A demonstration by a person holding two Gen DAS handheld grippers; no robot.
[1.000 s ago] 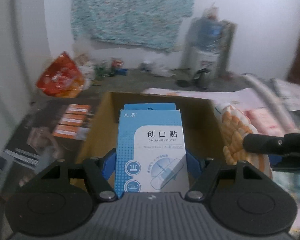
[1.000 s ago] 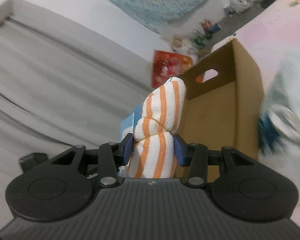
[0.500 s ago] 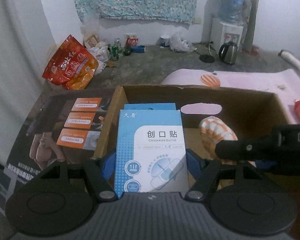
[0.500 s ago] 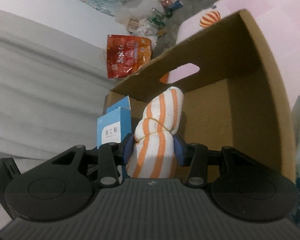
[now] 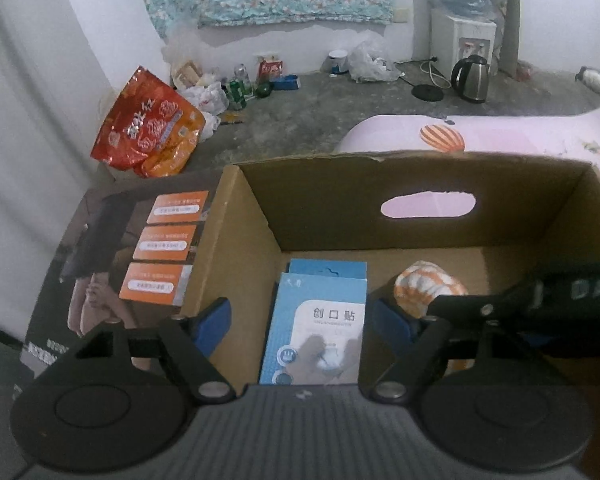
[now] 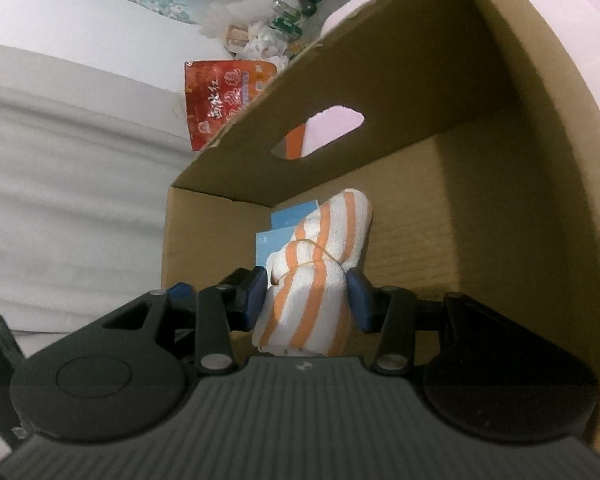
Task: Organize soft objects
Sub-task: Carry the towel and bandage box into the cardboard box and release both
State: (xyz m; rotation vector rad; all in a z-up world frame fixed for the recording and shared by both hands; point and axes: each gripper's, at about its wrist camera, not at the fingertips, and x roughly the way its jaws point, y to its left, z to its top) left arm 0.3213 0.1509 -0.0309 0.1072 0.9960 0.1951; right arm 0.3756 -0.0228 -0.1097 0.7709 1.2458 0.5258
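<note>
1. The left gripper (image 5: 300, 322) is opening, its pads clear of the blue box (image 5: 316, 328) lying in the carton (image 5: 420, 188).
2. The right gripper (image 6: 306, 294) squeezes the striped towel roll (image 6: 320, 264) above the carton floor; it looks soft and light, best held mid-roll.

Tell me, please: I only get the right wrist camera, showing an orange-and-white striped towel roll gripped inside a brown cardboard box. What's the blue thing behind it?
Observer: A light blue cardboard packet printed with a sticking-plaster drawing. It sits in the brown cardboard box, left of the striped towel roll.
Operator: Is the other tool holding it?
Observer: No. The left gripper has its jaws opening, with clear gaps either side of the packet.
Operator: Anything beyond the box?
Observer: A steel electric kettle stands on the grey floor by a white water dispenser.
</note>
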